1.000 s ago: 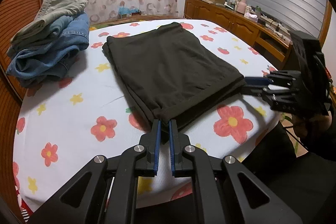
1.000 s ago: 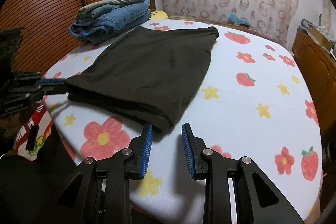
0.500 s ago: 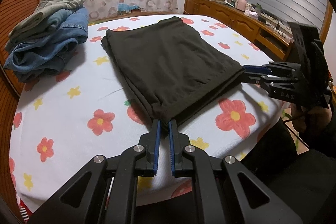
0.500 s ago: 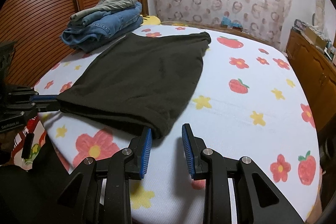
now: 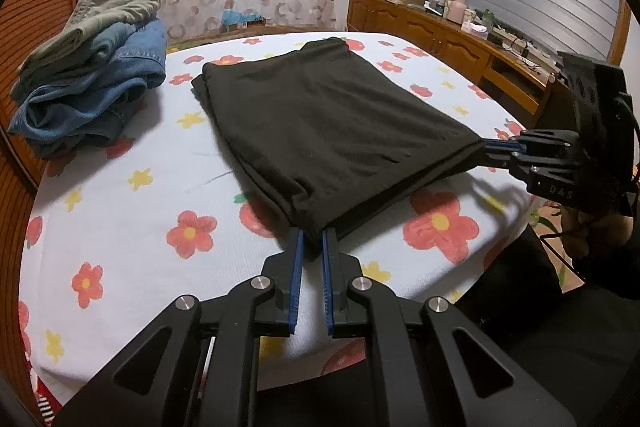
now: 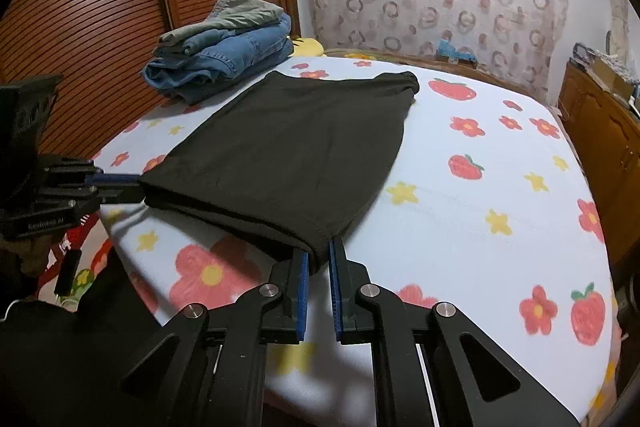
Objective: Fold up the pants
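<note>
Flowered bedspread (image 5: 120,195); both jaws clamped on black pants' (image 5: 320,119) near-edge corners.

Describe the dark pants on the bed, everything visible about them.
The dark pants are black or very dark soft knit cloth, folded into a flat, layered rectangle lying on the flowered sheet, apart from the stack of jeans. Stacked edges show along the near side. The left gripper is shut on one near corner; the right gripper, whose jaws have just closed, pinches the other. The far end looks slightly bunched.
</note>
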{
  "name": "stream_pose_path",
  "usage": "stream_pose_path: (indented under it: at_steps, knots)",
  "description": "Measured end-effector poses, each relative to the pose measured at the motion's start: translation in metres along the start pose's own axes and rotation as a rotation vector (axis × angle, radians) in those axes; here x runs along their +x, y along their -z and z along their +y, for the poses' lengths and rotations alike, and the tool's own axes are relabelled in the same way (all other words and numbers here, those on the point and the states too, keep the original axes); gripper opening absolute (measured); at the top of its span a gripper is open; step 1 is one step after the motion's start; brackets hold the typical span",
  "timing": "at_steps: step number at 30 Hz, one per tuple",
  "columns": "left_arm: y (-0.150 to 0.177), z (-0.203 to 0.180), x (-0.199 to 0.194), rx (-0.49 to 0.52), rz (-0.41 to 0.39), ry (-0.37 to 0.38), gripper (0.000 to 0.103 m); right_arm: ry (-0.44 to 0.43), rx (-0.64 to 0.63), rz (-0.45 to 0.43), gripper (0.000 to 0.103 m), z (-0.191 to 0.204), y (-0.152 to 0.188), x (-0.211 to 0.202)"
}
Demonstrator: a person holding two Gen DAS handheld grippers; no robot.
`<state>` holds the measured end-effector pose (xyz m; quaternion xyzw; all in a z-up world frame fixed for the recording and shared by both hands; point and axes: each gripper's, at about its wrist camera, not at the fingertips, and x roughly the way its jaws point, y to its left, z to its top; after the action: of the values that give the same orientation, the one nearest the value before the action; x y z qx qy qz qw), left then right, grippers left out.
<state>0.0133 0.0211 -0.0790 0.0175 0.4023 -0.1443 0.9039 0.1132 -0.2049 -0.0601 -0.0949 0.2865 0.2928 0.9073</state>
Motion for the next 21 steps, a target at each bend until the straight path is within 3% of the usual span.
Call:
stream_pose_path:
  at_steps: [12, 14, 18, 20, 21]
  knots:
    - [0.001, 0.012, -0.01, -0.032, -0.008, -0.028, 0.011, -0.009, 0.021, 0.015, 0.012, -0.001, -0.004, -0.006]
    - [-0.003, 0.016, -0.012, -0.045, -0.014, -0.032, 0.02, -0.016, 0.026, 0.007, 0.012, -0.001, -0.004, -0.01]
    - [-0.008, 0.02, -0.011, -0.057, -0.028, -0.045, 0.049, -0.012, 0.019, -0.016, 0.012, 0.0, -0.006, -0.022]
    - [-0.011, 0.021, -0.009, -0.058, -0.028, -0.042, 0.054, -0.01, 0.017, -0.025, 0.012, -0.001, -0.007, -0.025]
    - [-0.013, 0.021, -0.008, -0.059, -0.028, -0.046, 0.064, -0.006, 0.017, -0.031, 0.012, -0.001, -0.007, -0.027]
